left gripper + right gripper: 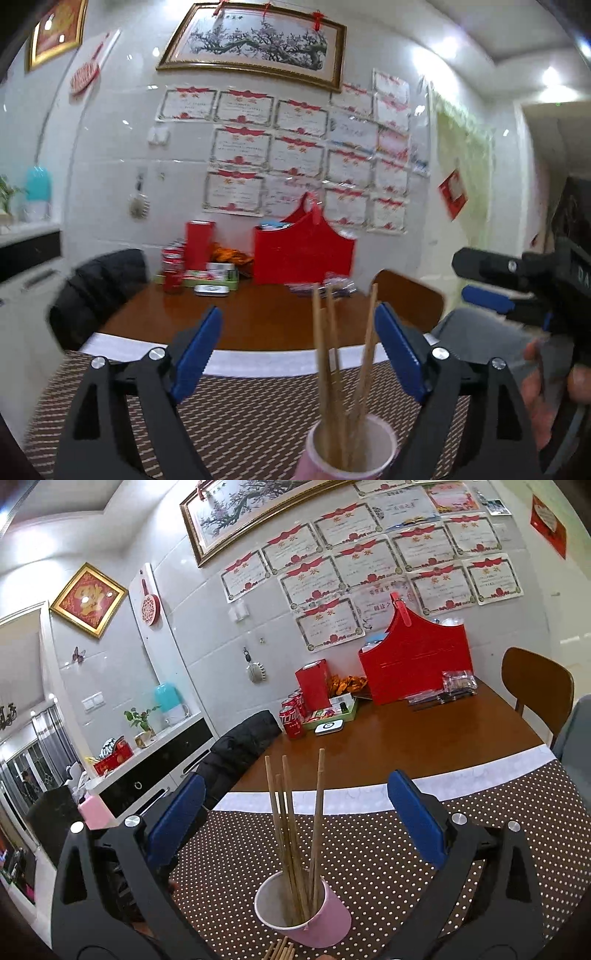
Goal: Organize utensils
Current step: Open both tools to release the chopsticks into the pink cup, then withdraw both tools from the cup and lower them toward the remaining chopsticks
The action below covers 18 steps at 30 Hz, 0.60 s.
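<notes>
Standing in one pink cup (310, 919), four chopsticks (291, 849); left gripper (299, 347) and right gripper (295, 816) spread wide, empty.

A brown wooden table (424, 738) carries a dark woven placemat dotted in white (369, 849) over a pale cloth strip (406, 790). At the table's far edge against the tiled wall stand a tall red gift box with a pointed top (417, 668), a smaller red carton (314, 683), red drink cans (291, 720), a shallow green tray (332, 710) and a small white device (330, 726). A black padded jacket (236, 753) drapes a chair on the left; a brown wooden chair back (535, 683) rises on the right. Above hang red-ribboned certificates (436, 546) and a gold-framed blossom picture (258, 42).
</notes>
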Available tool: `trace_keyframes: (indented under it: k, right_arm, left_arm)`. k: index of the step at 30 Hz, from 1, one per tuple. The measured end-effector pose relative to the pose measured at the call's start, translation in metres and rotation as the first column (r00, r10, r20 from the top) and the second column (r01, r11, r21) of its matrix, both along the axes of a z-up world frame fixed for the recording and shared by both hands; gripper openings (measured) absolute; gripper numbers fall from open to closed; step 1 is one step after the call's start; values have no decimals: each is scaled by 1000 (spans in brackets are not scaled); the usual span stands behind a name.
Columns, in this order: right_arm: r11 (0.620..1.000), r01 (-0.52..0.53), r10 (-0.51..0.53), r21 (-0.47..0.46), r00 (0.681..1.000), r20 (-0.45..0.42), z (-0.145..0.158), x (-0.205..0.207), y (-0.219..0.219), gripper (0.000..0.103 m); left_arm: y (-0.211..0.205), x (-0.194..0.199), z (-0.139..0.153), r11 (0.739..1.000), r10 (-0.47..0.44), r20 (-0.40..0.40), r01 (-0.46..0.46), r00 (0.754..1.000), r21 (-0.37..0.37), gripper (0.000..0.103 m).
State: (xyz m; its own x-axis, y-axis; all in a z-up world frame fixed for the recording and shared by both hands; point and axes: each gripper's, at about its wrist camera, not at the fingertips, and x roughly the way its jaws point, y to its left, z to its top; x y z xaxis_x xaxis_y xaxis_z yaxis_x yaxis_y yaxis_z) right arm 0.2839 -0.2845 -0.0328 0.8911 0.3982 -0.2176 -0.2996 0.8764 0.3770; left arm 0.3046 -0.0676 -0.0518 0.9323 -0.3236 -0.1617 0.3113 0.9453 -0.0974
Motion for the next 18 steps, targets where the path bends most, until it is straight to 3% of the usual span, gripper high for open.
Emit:
trace_keyframes:
  k: [9,18]
  right_arm:
    - [998,22,-20,-50,999,48,21,-34,10,97]
    - [988,17,-24,-155,999,-43,1,-73,24,97]
  left_arm:
    - [13,-55,7,993,58,-79,-49,995,109,84]
    - [27,-94,3,986,59,-138,-36,989,163,84]
